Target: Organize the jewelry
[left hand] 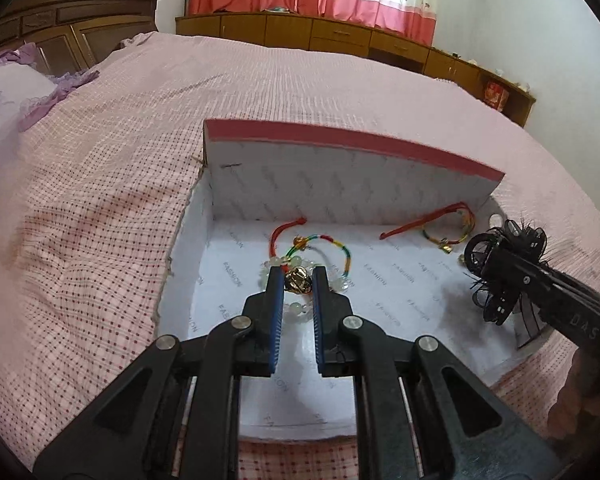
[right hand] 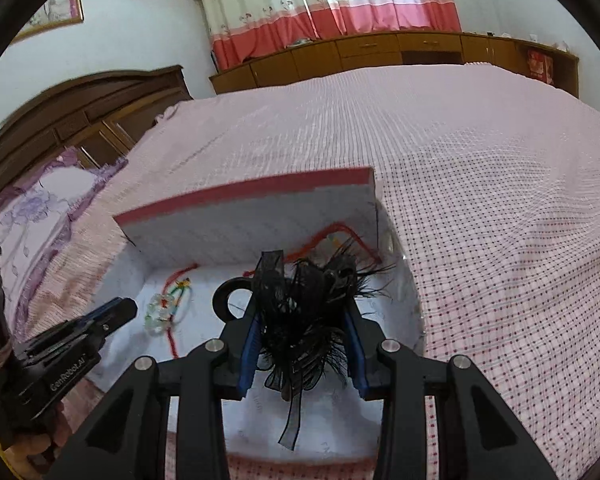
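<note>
Over the open white box on the bed, my right gripper clamps a black feathered hair clip for dropping in; my left gripper, nearly closed, pinches a gold bell on the beaded bracelet.

Left tool angled down, closed; right tool clamped.

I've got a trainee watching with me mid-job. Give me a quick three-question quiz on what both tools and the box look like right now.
1. True or false: the right tool is empty.
2. What does the left tool hold over the white box? A) a gold bell on a bracelet B) a ring C) a watch
3. Fill in: a red-corded bracelet lies inside the box near its ____ wall.

Key:
1. False; it grips a black feathered hair accessory.
2. A; the gold bell sits between its pads.
3. Far, under the raised lid.
</note>
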